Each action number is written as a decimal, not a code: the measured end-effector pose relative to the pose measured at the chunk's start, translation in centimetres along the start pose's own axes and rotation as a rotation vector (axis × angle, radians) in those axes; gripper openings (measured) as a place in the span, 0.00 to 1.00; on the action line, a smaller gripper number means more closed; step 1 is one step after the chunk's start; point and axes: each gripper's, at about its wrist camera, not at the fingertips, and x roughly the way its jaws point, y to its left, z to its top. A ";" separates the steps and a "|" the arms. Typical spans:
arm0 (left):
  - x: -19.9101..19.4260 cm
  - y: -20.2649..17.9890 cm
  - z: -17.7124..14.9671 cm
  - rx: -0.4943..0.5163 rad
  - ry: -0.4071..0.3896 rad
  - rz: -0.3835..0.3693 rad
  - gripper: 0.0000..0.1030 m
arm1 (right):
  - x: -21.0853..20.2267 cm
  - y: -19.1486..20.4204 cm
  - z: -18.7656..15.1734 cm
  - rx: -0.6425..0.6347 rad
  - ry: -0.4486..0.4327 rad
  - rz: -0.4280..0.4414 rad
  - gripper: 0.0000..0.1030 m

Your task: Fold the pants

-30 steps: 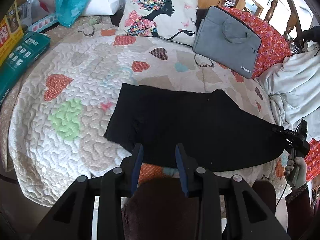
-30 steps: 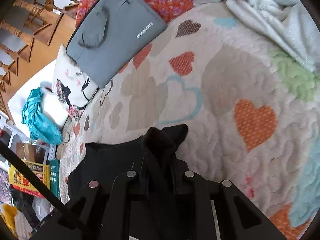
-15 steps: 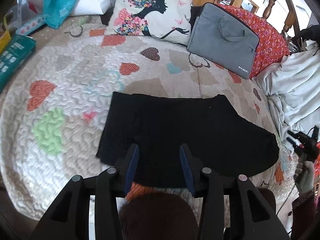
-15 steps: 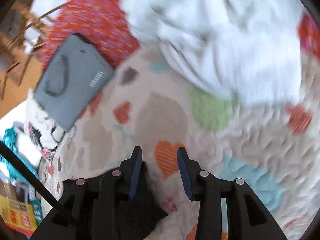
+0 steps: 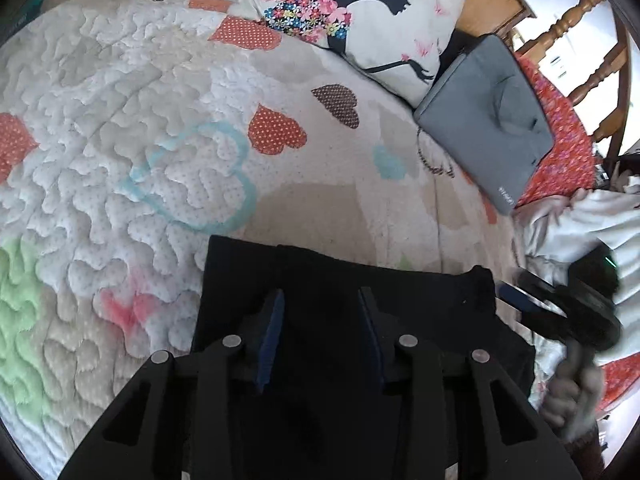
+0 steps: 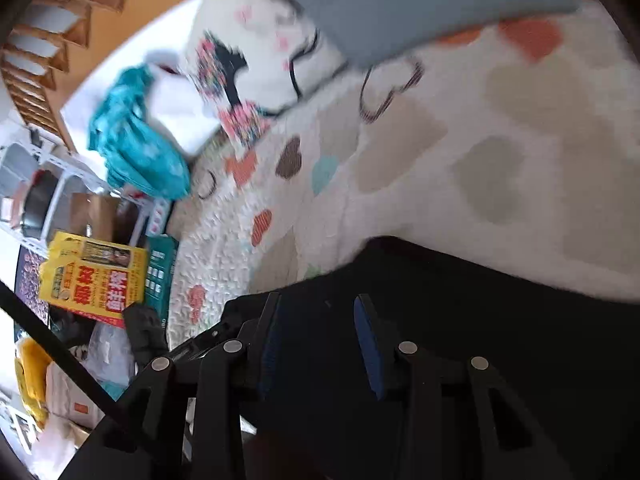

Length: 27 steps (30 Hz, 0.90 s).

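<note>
Pants [image 5: 344, 312], black, lie flat on the quilted bed [image 5: 120, 128], under both grippers. Left gripper [image 5: 320, 320] hangs over them, jaws apart and empty; right gripper [image 6: 316, 324] likewise, gaping, nothing held. It looks like a pause between folds; next, each likely needs an edge to pinch. Grey laptop bag [image 5: 492, 120] carries small lettering, unreadable; yellow box [image 6: 94, 276] shows red Chinese characters.

Heart-patterned quilted bed [image 5: 120, 128] carries black pants [image 5: 320, 280], pillow [image 5: 360, 12], grey bag [image 5: 492, 120].

The black fabric pants [image 5: 344, 280] lie flat on the heart-patterned quilted bedspread [image 5: 140, 128]. They are folded into a compact, roughly rectangular shape.
</note>
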 end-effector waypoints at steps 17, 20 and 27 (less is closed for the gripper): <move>-5.1 3.7 1.3 -0.105 -0.147 0.037 0.36 | -3.0 3.8 2.4 -0.172 -0.195 -0.270 0.67; -6.6 4.6 1.2 -0.152 -0.156 0.073 0.36 | -5.3 4.2 -0.9 -0.253 -0.240 -0.309 0.80; -5.9 0.1 -1.7 -0.008 -0.116 -0.012 0.39 | -0.1 3.0 -3.4 -0.161 -0.061 -0.194 0.84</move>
